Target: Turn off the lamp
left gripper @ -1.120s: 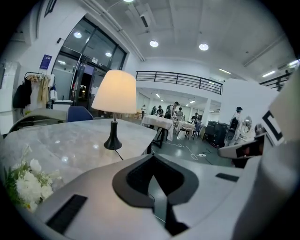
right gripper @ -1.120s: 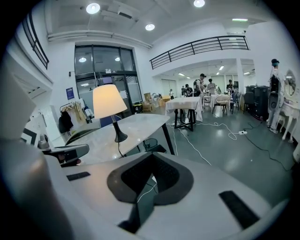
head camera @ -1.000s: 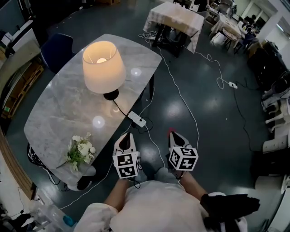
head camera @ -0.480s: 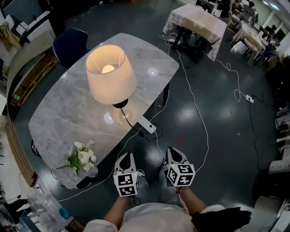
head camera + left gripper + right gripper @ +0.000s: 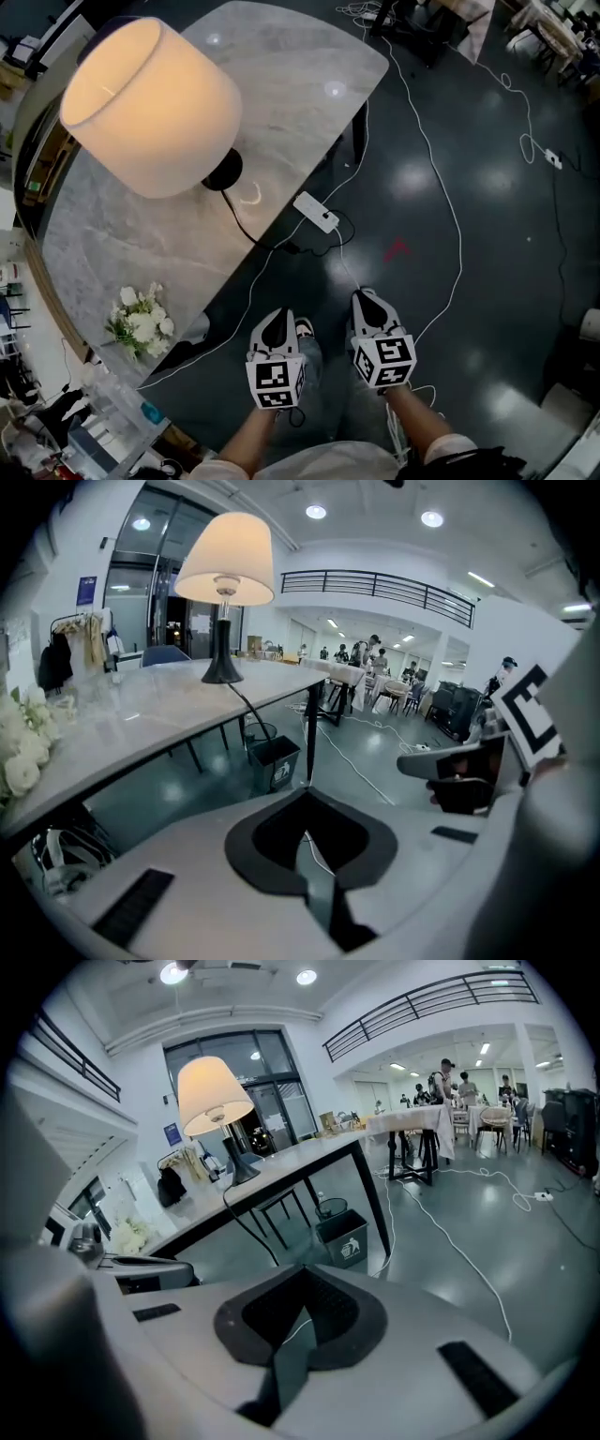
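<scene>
the lamp [image 5: 150, 103] is glowing near the tabletop's [image 5: 281, 84] left end. the left gripper [image 5: 279, 319] and right gripper [image 5: 368, 302] are hovering off its near edge, fingers clenched, empty. pressing one closed tip squarely onto the white box [image 5: 316, 212] on the cord is looking wisest.

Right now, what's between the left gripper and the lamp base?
Head view: floor, then the table edge with the black lamp cord draped over it.

A grey marble table [image 5: 281, 84] fills the far left, with a bunch of white flowers [image 5: 141, 323] on its near end. On the dark floor to its right lie a white power strip [image 5: 316, 212], 1 long white cable [image 5: 457, 225] and a red mark [image 5: 397, 248]. A black waste bin [image 5: 273, 761] stands under the table.
</scene>
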Demonstrator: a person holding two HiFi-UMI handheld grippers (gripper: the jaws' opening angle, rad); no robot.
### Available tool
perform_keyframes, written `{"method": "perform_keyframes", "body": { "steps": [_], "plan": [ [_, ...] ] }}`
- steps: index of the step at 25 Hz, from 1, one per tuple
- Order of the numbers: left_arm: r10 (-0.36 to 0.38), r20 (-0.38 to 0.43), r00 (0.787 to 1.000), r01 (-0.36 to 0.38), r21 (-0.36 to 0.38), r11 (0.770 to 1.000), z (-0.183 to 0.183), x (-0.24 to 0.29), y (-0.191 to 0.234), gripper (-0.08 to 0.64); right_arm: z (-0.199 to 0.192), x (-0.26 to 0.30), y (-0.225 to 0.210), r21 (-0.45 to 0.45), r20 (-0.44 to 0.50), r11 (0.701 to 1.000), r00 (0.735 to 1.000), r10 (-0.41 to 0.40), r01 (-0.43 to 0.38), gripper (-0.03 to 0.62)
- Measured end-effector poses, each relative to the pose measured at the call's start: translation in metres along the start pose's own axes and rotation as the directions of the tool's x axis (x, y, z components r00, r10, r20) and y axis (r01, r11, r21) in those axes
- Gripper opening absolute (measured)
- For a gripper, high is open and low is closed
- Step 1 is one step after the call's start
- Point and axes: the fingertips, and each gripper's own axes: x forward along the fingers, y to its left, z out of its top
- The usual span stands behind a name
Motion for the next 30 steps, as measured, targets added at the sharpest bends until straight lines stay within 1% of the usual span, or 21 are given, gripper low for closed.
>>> {"method": "perform_keyframes", "body": {
  "steps": [5,8,10,13,16,19,22,24,26,30],
  "plan": [
    [0.012,-0.039,0.999,-0.013,-0.044,0.999,-0.042,0.038,0.002,-0.002,-0.039,0.034,-0.012,0.059,-0.032,0.998,0.999,0.017,-0.015,-0.002],
    [-0.005,-0.050,0.999,0.003,-0.041,0.999,-0.063,0.064,0.005,-0.002,-0.049,0.054,-0.018,0.053,-0.026,0.998,0.999,0.029,-0.028,-0.002],
    [-0.010,-0.050,0.999,0.009,-0.028,1.000,-0.074,0.081,0.009,-0.002,-0.054,0.067,-0.023,0.027,-0.020,0.999,0.999,0.040,-0.040,-0.002],
    [0.006,-0.048,0.999,-0.006,-0.012,1.000,-0.085,0.101,0.018,-0.002,-0.067,0.089,-0.032,-0.009,-0.026,0.998,0.998,0.057,-0.057,0.000],
    [0.032,-0.044,0.999,-0.032,-0.010,0.999,-0.094,0.114,0.029,-0.002,-0.085,0.113,-0.041,-0.018,-0.024,0.997,0.996,0.081,-0.081,-0.001],
    [0.063,-0.052,0.997,-0.064,-0.019,0.998,-0.104,0.127,0.041,-0.002,-0.105,0.141,-0.047,0.006,-0.032,0.994,0.993,0.113,-0.113,-0.002],
    [0.077,-0.059,0.995,-0.079,-0.031,0.996,-0.112,0.139,0.052,-0.002,-0.122,0.164,-0.045,0.031,-0.042,0.989,0.988,0.147,-0.145,0.000],
    [0.087,-0.063,0.994,-0.090,-0.032,0.995,-0.115,0.146,0.057,-0.002,-0.131,0.177,-0.040,0.006,-0.051,0.986,0.985,0.165,-0.165,0.000],
    [0.095,-0.063,0.993,-0.097,-0.035,0.995,-0.118,0.153,0.062,-0.002,-0.137,0.192,-0.034,-0.049,-0.065,0.982,0.982,0.180,-0.183,0.000],
    [0.116,-0.072,0.991,-0.120,-0.044,0.992,-0.124,0.163,0.072,-0.002,-0.139,0.217,-0.015,-0.147,-0.075,0.956,0.966,0.246,-0.255,0.008]
  ]
}}
